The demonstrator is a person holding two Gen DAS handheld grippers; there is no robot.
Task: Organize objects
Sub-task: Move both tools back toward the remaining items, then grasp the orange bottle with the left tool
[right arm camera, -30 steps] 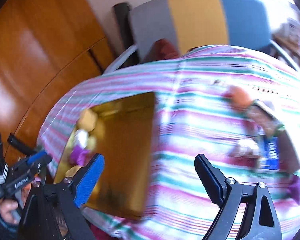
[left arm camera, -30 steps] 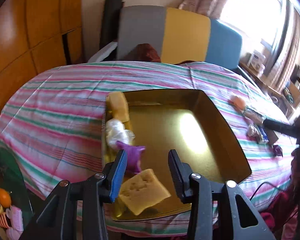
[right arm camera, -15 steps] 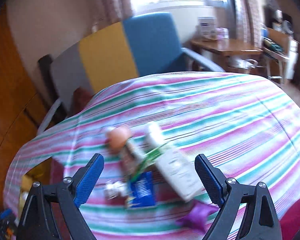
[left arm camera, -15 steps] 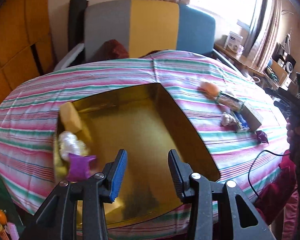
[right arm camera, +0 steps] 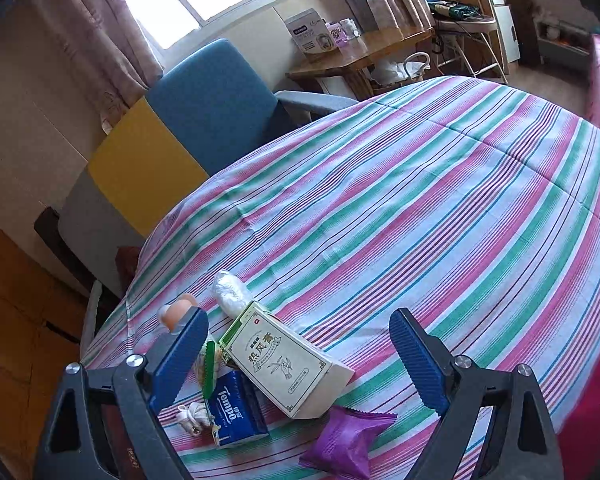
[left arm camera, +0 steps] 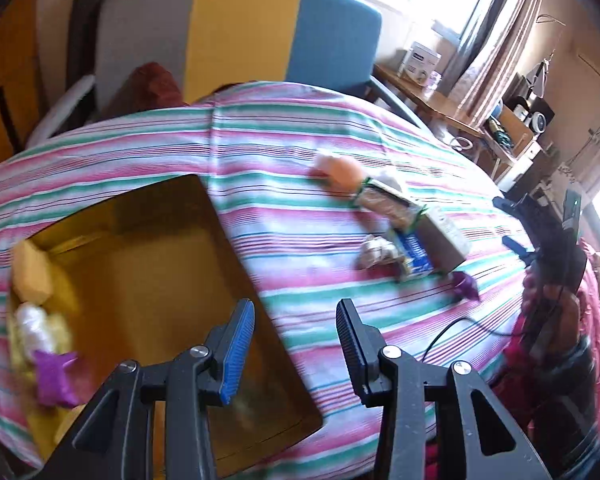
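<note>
Here, striped cotton cloth [right arm camera: 420, 208] under everything. Right gripper [right arm camera: 300, 344], ribbed blue pads wide apart, empty, above a rectangular white carton [right arm camera: 284, 364], glossy blue tissue pack [right arm camera: 236, 408] and crinkled purple wrapper [right arm camera: 346, 440]. Left gripper [left arm camera: 296, 340] part-open, empty, over the gold tray's rim [left arm camera: 236, 264]; spongy yellow block [left arm camera: 30, 272] inside.

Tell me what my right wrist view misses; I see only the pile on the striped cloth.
Observer: A gold tray sits left of the pile; your view cuts it off.
Operator: Report its contents.
Observer: A yellow sponge block, a white wad and a purple wrapper, all along its left wall.
Operator: Give me the left gripper.
Observer: The left gripper is open and empty above the tray's right edge.
Operator: Say where mine shows.
Observer: The right gripper shows at the far right, beyond the white box.
</note>
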